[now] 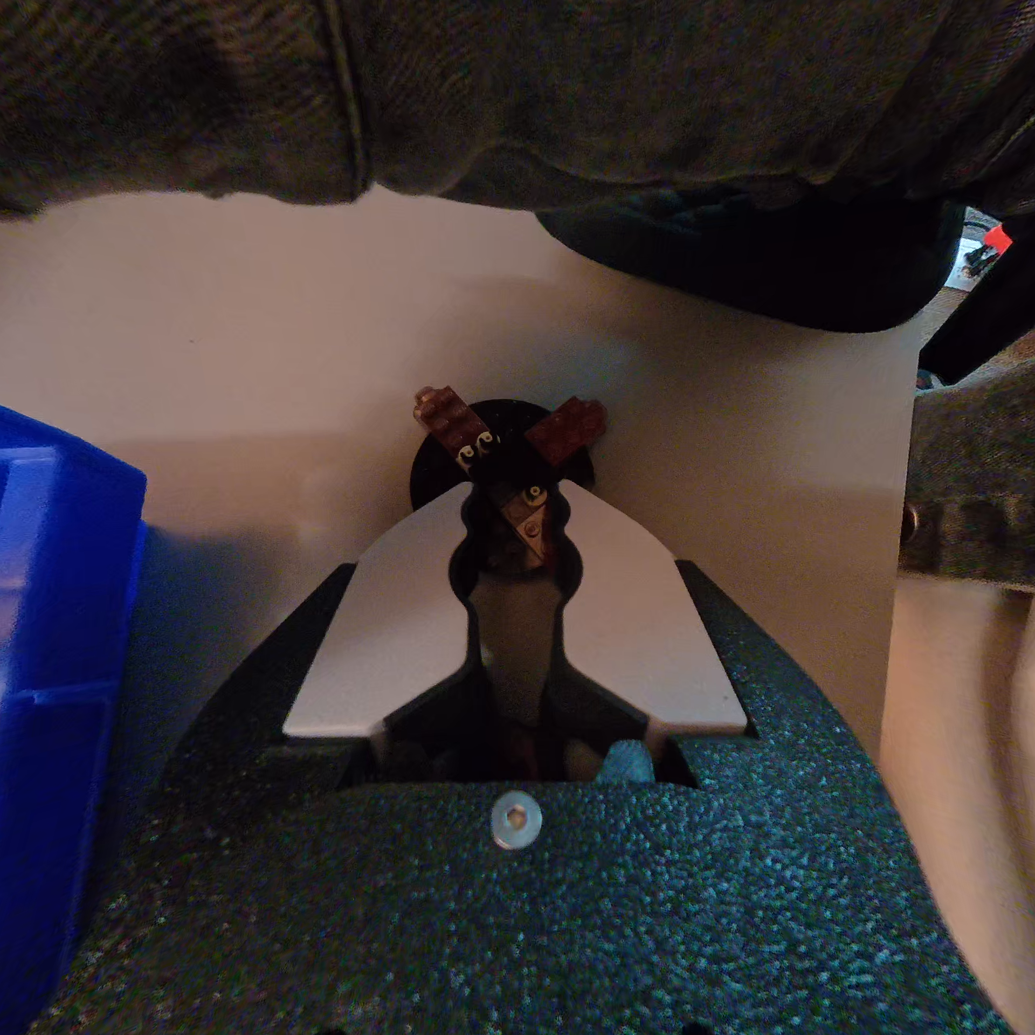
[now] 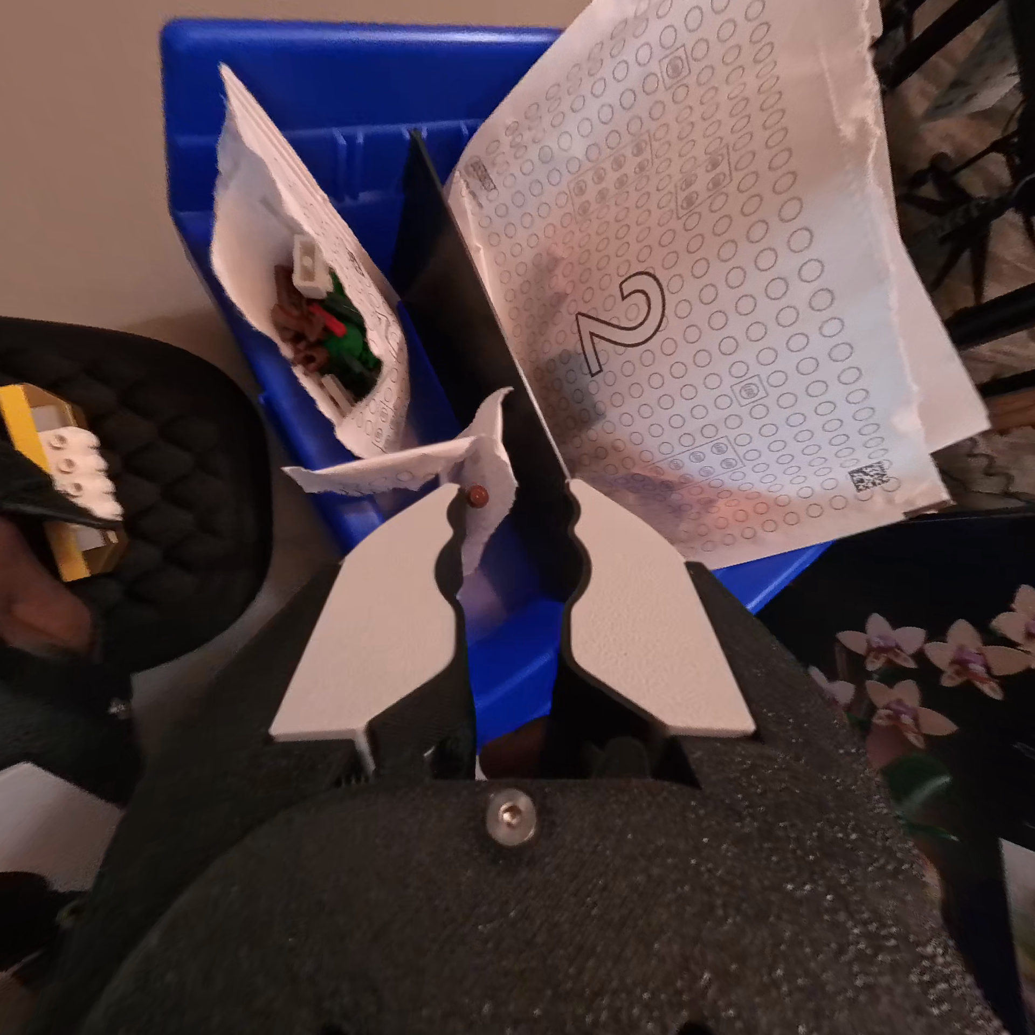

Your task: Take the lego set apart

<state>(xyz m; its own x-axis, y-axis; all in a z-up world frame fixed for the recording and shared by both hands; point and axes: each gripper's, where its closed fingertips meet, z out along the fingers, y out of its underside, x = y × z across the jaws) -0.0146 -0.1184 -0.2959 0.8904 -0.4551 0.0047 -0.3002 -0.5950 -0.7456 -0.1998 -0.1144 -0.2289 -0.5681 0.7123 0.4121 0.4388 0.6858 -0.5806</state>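
In the left wrist view my left gripper [image 1: 515, 507] is shut on a small brown lego assembly [image 1: 526, 521]. Two brown arms [image 1: 448, 423] stick out past the fingertips in an X in front of a black round part [image 1: 431, 476]. It is held above the beige table [image 1: 224, 347]. In the right wrist view my right gripper [image 2: 512, 504] is open above the blue bin [image 2: 336, 73]. A tiny brown round piece [image 2: 477, 495] sits at the left fingertip beside a torn paper flap [image 2: 392, 470]; I cannot tell if it touches.
The bin holds a torn paper bag [image 2: 246, 185] with brown, green and white pieces, a black divider [image 2: 448, 269] and a large printed paper bag [image 2: 700, 280]. A hand [image 2: 33, 610] holds a yellow-and-white lego part [image 2: 61, 476] at left. A flower-printed box [image 2: 924, 672] lies at right. A dark sleeve [image 1: 504, 84] hangs above. The gap from one gripper's tips to the other's is roughly 20 centimetres.
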